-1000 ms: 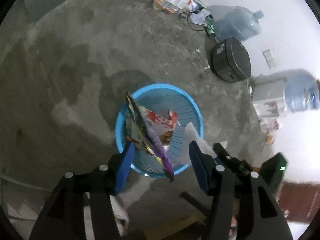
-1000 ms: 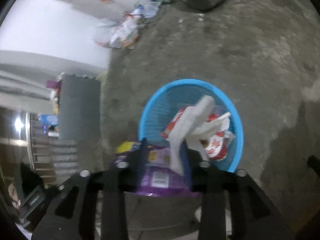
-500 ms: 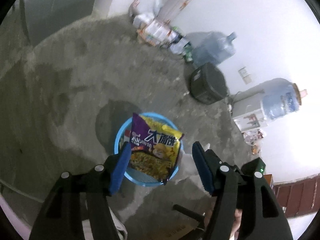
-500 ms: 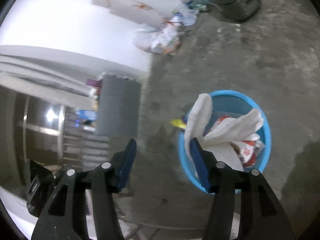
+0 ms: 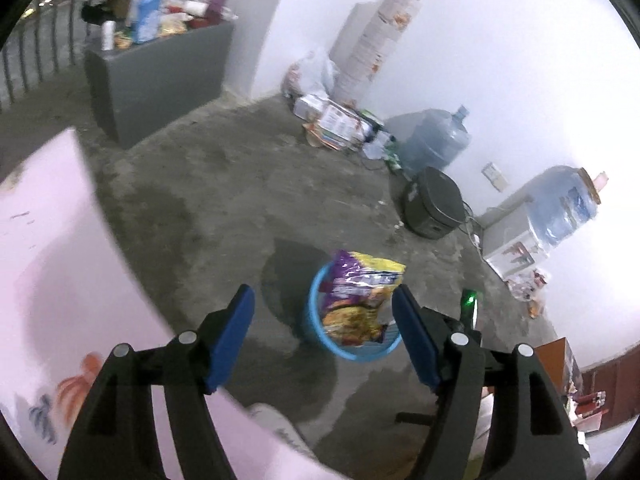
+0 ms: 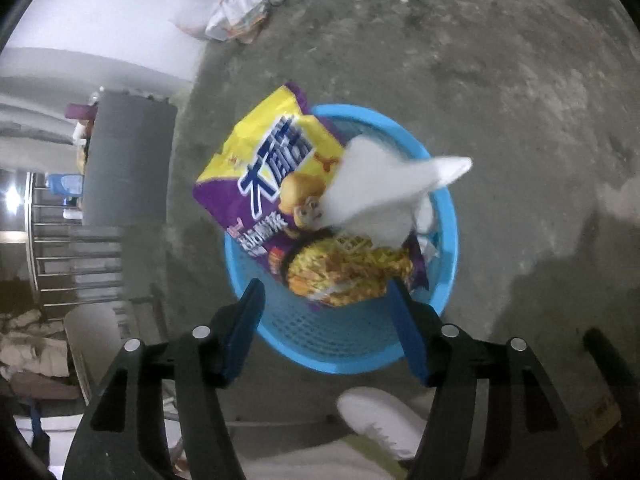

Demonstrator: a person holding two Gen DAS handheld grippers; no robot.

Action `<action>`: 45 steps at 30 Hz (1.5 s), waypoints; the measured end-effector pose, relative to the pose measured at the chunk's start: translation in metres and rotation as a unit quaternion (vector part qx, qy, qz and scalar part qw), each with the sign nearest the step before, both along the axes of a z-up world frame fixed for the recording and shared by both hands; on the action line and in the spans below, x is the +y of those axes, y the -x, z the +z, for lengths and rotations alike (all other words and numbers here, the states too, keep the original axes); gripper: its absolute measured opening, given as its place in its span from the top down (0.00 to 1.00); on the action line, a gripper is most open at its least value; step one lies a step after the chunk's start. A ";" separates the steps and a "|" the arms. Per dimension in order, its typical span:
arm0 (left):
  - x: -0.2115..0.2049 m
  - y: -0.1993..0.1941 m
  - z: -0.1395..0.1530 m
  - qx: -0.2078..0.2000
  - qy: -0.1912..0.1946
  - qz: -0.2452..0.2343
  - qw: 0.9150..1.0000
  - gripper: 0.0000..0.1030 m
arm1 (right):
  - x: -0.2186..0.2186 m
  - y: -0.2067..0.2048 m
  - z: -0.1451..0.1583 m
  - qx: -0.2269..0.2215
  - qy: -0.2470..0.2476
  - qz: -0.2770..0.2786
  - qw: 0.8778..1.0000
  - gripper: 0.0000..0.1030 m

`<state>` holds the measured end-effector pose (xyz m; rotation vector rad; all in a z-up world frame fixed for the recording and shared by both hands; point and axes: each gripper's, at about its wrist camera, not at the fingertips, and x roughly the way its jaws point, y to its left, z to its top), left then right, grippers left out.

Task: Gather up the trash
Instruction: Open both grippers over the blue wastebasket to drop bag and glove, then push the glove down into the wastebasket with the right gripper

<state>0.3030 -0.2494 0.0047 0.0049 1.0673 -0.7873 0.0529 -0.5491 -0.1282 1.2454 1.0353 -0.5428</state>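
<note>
A blue mesh basket (image 5: 316, 312) (image 6: 340, 344) stands on the concrete floor. A purple and yellow noodle packet (image 5: 360, 296) (image 6: 272, 176) lies across its rim and contents, half sticking out. A white tissue (image 6: 380, 196), blurred, is loose over the basket on top of the packet. My left gripper (image 5: 324, 336) hangs high above and back from the basket, jaws opening, nothing between them. My right gripper (image 6: 328, 328) is closer over the basket's near wall, jaws also opening and empty.
A pink cloth-covered surface (image 5: 48, 280) fills the left. A grey cabinet (image 5: 160, 76), a pile of bags and papers (image 5: 336, 120), two water jugs (image 5: 436, 144), and a black appliance (image 5: 432, 208) line the wall. A white shoe (image 6: 380, 420) is beside the basket.
The left gripper let the packet drop onto the basket, then rose and drew back. The right gripper opened and the tissue left its fingers and fell over the basket.
</note>
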 end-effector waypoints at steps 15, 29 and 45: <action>0.105 0.018 0.017 -0.041 0.002 0.060 0.997 0.30 | 0.005 0.027 0.057 -0.090 0.073 -0.004 0.993 0.47; 0.145 0.023 0.033 -0.058 -0.002 0.108 0.992 0.27 | 0.023 -0.120 -0.021 0.048 0.215 0.133 0.966 0.68; 0.182 0.022 0.028 -0.054 -0.045 0.179 0.981 0.27 | 0.013 -0.167 -0.215 0.259 0.049 0.231 0.937 0.64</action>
